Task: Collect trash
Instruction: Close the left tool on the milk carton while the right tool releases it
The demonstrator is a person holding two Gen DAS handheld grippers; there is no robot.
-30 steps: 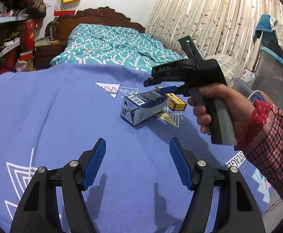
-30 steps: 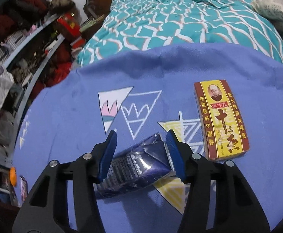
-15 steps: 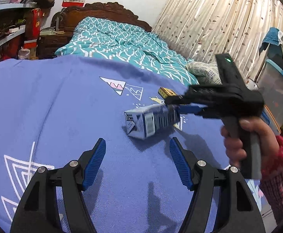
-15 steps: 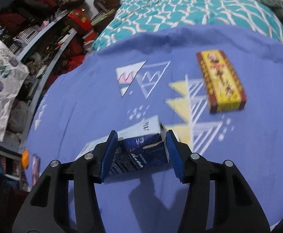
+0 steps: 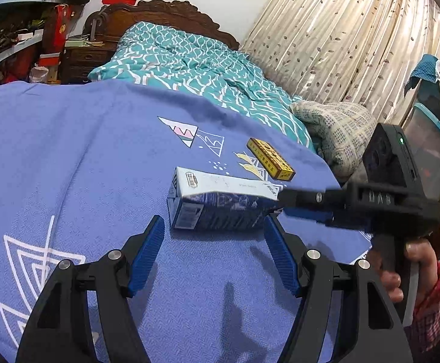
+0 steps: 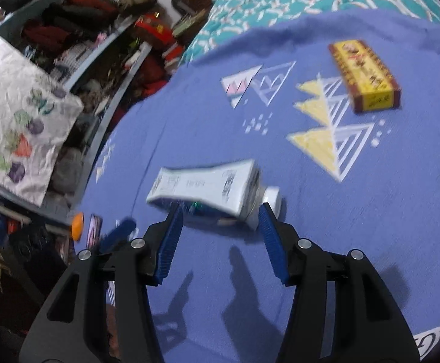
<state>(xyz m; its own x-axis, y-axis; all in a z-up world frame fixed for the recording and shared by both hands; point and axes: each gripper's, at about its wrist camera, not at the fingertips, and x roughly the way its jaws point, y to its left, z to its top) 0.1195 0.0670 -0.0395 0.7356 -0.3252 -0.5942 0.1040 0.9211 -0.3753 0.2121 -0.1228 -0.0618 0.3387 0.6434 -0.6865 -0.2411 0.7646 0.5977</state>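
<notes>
Jaws on both tools tell different stories: the left gripper [image 5: 213, 252] stands spread wide with nothing between its blue pads, hovering low over the blue cloth [image 5: 68, 157] that covers the table, while the right gripper [image 6: 220, 236] has its jaws set on either side of the near end of the blue-and-white carton [image 5: 220, 201], though the blurred wrist view leaves it unclear whether the pads are pressing it. From the left wrist view the right gripper's fingers meet the carton's right end, and the carton lies just ahead of the left gripper's pads, its barcode end facing left. Far left, cluttered shelves [image 6: 77, 60] crowd beside the table, with a white flowered bag [image 6: 17, 115] hanging in front of them. Further along, printed triangles [image 6: 325, 133] mark the cloth between the two boxes. A yellow box [image 6: 365, 75] lies flat beyond the carton, apart from it and nearer the far right edge. Behind the table a bed with a teal quilt [image 5: 195, 66] runs toward a carved wooden headboard [image 5: 159, 15], a folded checked blanket [image 5: 334, 130] sits to its right, and patterned curtains [image 5: 340, 36] hang beyond. At the far right a hand [image 5: 413, 266] in a red checked sleeve grips the right gripper's handle.
</notes>
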